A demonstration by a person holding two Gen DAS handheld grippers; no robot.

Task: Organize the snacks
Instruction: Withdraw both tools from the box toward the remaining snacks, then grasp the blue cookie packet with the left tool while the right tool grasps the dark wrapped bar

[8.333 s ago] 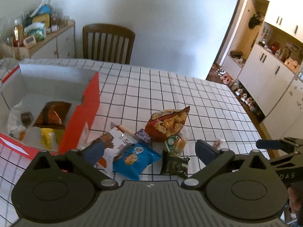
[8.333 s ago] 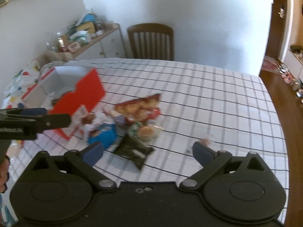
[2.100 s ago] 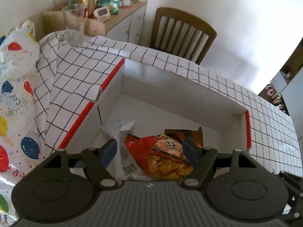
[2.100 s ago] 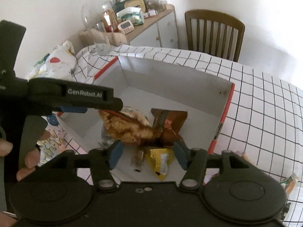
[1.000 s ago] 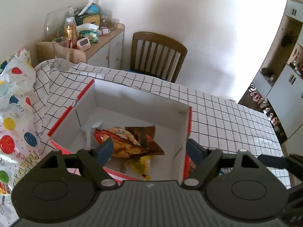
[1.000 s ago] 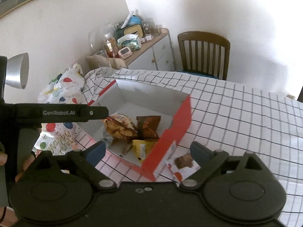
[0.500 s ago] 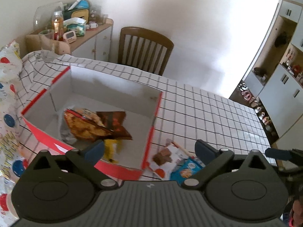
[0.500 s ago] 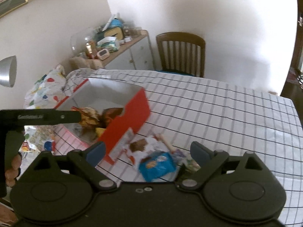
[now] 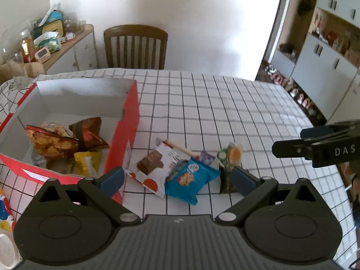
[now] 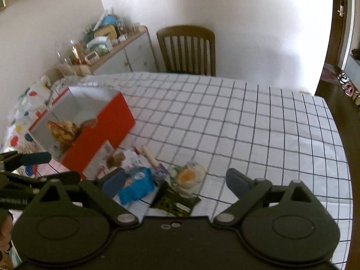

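A red box (image 9: 126, 132) with white inner walls stands on the checked table at the left; an orange chip bag (image 9: 49, 139), a brown bag (image 9: 90, 132) and a yellow packet (image 9: 86, 160) lie inside. To the right of the box lies a small heap: a white packet (image 9: 153, 164), a blue cookie bag (image 9: 191, 180), a clear bun pack (image 9: 231, 155) and a dark green packet (image 10: 175, 202). My left gripper (image 9: 177, 178) hovers open above the heap, nothing between its fingers. My right gripper (image 10: 175, 180) is open too, over the same heap (image 10: 137, 182).
A wooden chair (image 9: 135, 45) stands at the table's far edge. A sideboard (image 9: 67, 49) crowded with jars and boxes is at the back left. White cupboards (image 9: 326, 56) line the right wall. A balloon-print bag (image 10: 20, 105) lies left of the box.
Both grippers have swung right, away from over the box, and dropped toward the snack heap. The left jaws widened after letting the orange chip bag into the box.
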